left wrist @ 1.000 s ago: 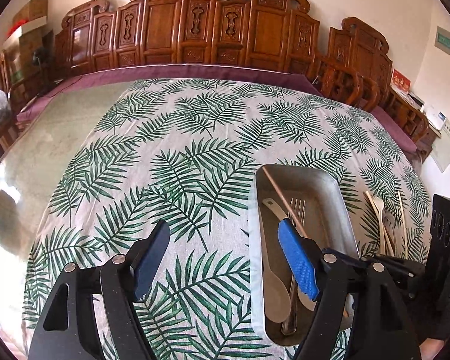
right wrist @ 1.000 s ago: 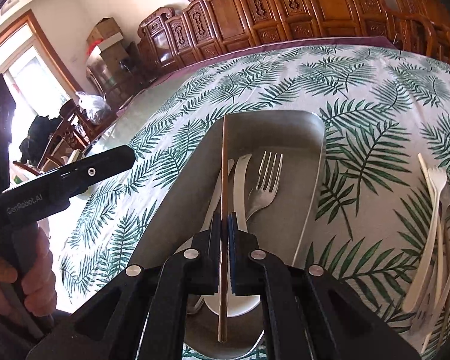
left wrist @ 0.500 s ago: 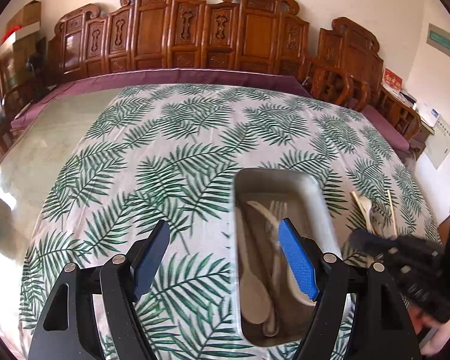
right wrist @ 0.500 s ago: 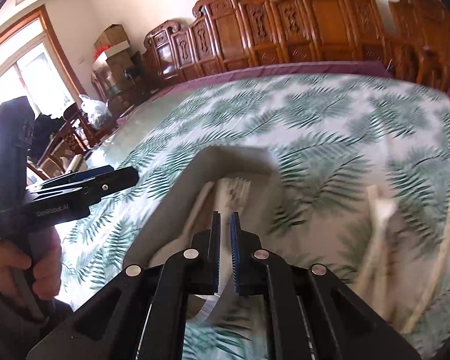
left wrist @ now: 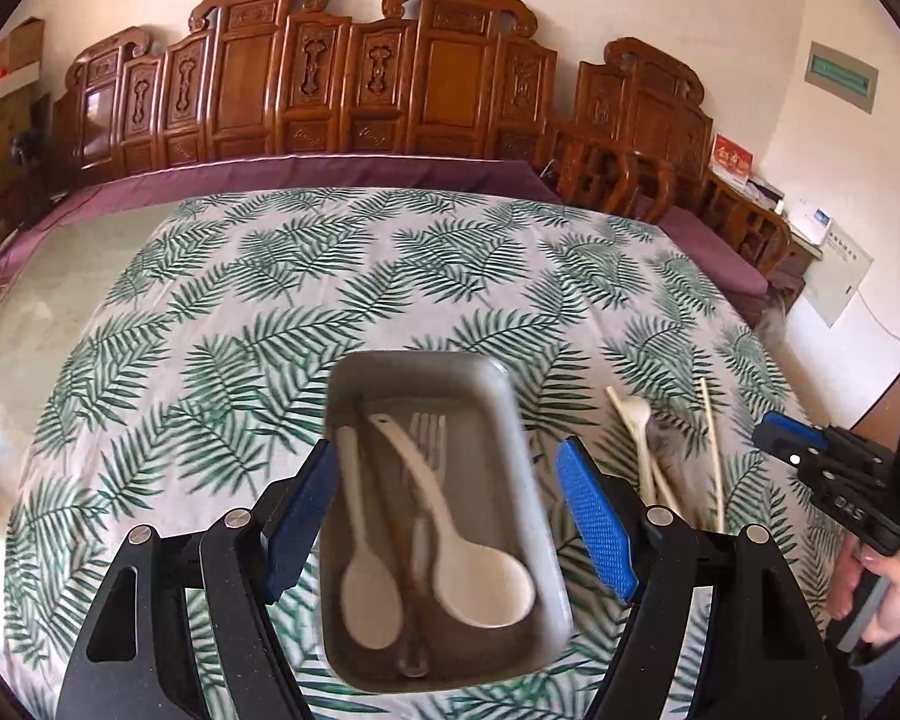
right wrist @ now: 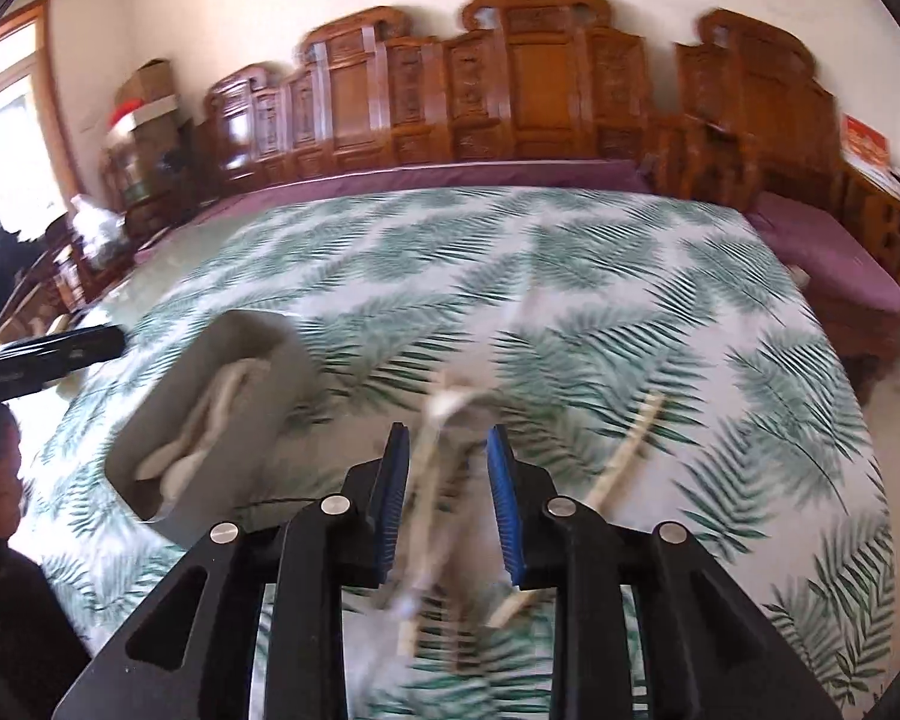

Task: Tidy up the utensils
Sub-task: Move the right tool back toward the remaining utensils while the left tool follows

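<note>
On the left side of the leaf-print tablecloth (left wrist: pixel 222 324) the left gripper (left wrist: pixel 447 516) hangs over the near end of a grey tray (left wrist: pixel 510 420), its blue pads spread wide with nothing pinched; the tray's body shows between them but neither pad touches it. Inside the tray lie two pale spoons: a slim one (left wrist: pixel 363 546) along the left side and a larger one (left wrist: pixel 450 534) with its bowl toward the near right corner. A metal fork (left wrist: pixel 429 438) lies between them, tines pointing to the far end, and a dark thin stick-like piece lies alongside it, too blurred to name. Just right of the tray, loose on the cloth, a small heap of pale utensils (left wrist: pixel 642 438) waits: a light spoon with wooden sticks beside it, one long chopstick (left wrist: pixel 711 450) set a little apart. Over that heap, seen from the right wrist camera, the right gripper (right wrist: pixel 444 498) points down with its jaws opening; the smeared utensils on the cloth show through the gap, but the pads press on nothing. Carved wooden chairs (left wrist: pixel 366 84) line the far wall.
</note>
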Demonstrator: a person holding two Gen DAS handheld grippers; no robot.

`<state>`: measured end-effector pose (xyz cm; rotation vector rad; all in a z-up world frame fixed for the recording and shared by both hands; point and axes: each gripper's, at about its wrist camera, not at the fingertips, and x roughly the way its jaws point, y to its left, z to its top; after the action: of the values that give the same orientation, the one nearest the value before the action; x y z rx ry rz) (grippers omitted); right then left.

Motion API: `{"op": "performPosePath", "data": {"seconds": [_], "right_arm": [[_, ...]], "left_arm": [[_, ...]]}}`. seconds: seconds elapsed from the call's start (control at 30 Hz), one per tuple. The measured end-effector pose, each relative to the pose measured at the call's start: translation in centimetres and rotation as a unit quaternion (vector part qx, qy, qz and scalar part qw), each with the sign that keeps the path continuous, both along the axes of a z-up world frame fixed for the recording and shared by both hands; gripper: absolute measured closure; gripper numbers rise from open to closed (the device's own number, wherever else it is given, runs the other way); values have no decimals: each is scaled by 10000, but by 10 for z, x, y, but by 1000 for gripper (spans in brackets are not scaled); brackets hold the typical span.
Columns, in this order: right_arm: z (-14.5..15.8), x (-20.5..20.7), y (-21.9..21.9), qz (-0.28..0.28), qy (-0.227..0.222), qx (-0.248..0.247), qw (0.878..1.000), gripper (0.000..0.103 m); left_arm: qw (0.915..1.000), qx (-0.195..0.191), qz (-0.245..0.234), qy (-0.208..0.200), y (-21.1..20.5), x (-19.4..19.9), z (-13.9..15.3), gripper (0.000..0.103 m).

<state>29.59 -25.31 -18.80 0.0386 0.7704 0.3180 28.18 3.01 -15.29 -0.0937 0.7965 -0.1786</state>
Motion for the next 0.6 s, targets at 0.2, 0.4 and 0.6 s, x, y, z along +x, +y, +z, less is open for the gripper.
{"op": "performPosePath", "data": {"seconds": [0.2,0.4,0.6], "right_arm": [[-33,13,-44,-573,291,20,9979,74],[-60,25,-49,-674,628,-58,9957,74],[-73,37,-40,-699,786,-310,9940,74]], "left_arm": [[9997,111,-220,-32,-31,-6,-6,31],[9985,250,-494,-27,-61,-12,-13,31],[9964,412,-742,9,-88,-14,-22,31]]}}
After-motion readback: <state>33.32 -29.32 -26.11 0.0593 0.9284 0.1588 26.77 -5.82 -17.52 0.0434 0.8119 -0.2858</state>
